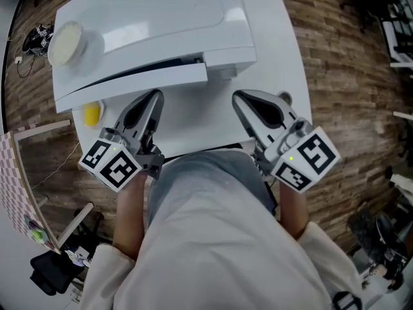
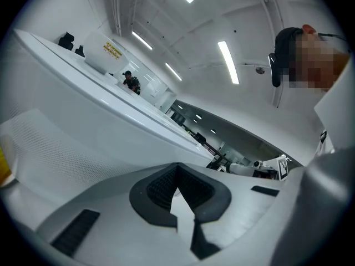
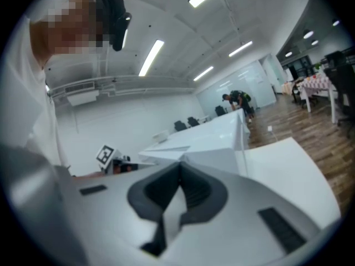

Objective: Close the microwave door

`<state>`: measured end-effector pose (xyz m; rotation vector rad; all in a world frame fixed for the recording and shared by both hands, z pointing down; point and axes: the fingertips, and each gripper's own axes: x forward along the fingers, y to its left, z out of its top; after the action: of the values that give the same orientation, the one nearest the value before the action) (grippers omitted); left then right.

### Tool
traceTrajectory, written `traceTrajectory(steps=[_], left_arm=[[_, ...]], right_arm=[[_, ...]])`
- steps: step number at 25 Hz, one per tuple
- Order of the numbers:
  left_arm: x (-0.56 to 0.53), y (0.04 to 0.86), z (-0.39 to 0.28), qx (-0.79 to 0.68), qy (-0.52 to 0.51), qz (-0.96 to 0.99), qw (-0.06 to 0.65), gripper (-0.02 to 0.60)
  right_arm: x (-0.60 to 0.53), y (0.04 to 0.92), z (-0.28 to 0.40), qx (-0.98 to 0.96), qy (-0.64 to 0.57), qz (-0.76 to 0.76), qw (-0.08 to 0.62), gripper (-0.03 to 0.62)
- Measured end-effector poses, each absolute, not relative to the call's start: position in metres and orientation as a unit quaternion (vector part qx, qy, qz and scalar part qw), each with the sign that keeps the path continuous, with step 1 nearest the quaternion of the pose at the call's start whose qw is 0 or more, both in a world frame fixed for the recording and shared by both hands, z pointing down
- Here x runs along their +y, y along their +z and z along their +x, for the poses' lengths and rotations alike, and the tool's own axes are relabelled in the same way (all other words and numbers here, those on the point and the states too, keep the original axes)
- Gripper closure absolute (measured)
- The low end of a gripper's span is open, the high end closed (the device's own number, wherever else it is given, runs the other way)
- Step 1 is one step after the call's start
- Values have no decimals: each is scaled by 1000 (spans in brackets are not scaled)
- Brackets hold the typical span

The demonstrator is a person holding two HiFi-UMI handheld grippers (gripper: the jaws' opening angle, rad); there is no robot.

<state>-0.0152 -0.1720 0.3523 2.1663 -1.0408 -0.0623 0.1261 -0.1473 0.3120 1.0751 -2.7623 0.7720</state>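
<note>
A white microwave (image 1: 148, 24) stands on a white table (image 1: 277, 37), seen from above. Its door (image 1: 135, 84) hangs slightly ajar, with a dark gap between it and the body. My left gripper (image 1: 155, 97) is shut and empty, its tip just in front of the door's lower edge. To the right, my right gripper (image 1: 237, 98) is also shut and empty, close to the microwave's front right corner. In the left gripper view the closed jaws (image 2: 176, 168) tilt upward beside the microwave's white face (image 2: 66, 132). The right gripper view shows its closed jaws (image 3: 180, 168) before the microwave (image 3: 205, 140).
A round cream lid (image 1: 64, 42) lies on the microwave's top left. A yellow object (image 1: 92, 113) sits on the table under the door's left end. A wooden frame (image 1: 26, 173) stands on the floor to the left. A person (image 3: 238, 101) is far off.
</note>
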Motion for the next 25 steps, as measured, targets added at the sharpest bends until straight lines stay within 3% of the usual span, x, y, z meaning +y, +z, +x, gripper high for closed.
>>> traceTrajectory(steps=[25], left_arm=[[-181, 361, -9, -419, -31, 819, 391, 566]], right_arm=[[-168, 318, 125, -900, 275, 338, 26, 572]])
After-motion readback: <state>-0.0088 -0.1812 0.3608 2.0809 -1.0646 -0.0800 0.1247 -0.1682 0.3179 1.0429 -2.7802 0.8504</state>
